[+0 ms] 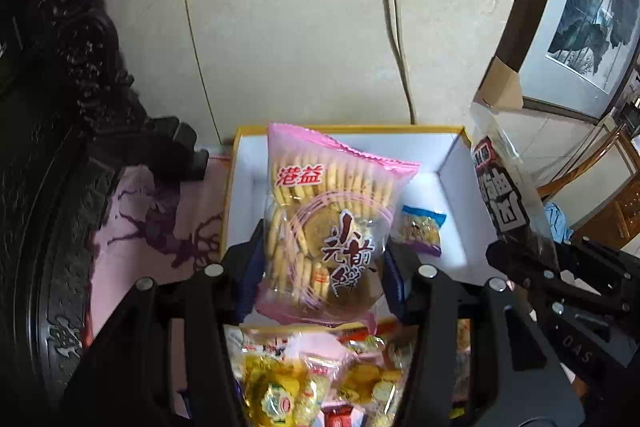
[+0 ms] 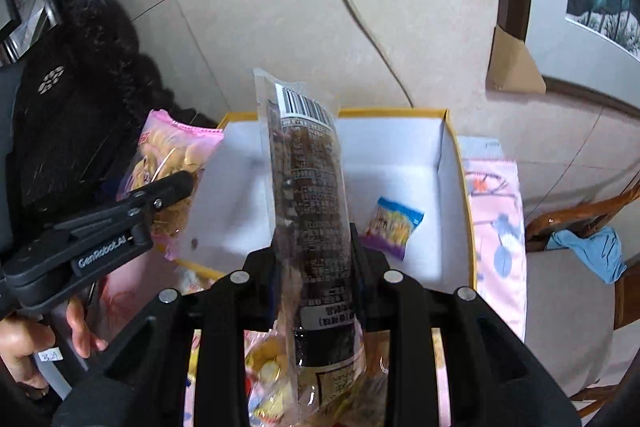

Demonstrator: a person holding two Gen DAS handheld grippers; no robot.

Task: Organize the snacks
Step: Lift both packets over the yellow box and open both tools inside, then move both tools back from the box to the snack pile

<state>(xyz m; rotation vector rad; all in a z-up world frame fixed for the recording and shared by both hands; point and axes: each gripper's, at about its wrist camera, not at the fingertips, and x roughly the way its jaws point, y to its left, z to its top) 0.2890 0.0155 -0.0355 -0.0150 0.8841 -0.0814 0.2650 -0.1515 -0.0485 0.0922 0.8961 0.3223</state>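
Holding: we have a snack bag in each set of tongs, both above the white-lined, yellow-rimmed cardboard box point(image 1: 452, 163).
Left tongs point(image 1: 324, 267): clamped on the pink-edged clear plastic bag of round biscuits point(image 1: 320, 223), gripped across its lower half, bag upright over the box.
Right tongs point(image 2: 316, 259): clamped on the tall clear plastic packet of dark snack with a barcode label point(image 2: 308, 187), held edge-on and upright, gripped low on the body.
Box contents: one small blue-and-purple snack pouch point(image 2: 394, 227) on the floor of the box, right side; rest of the floor looks bare.
Pile: more yellow and red wrapped snacks point(image 1: 304, 379) sit below the tongs, near side of the box.
Handling, biscuits: our guess is light but brittle; film is slick, so we'd squeeze gently at the sealed edge rather than the stack.
Handling, dark packet: looks soft and floppy, top-heavy above the grip; likely to sag, so lower it in flat.
Bench: pink patterned cloth point(image 2: 496, 211) under the box.
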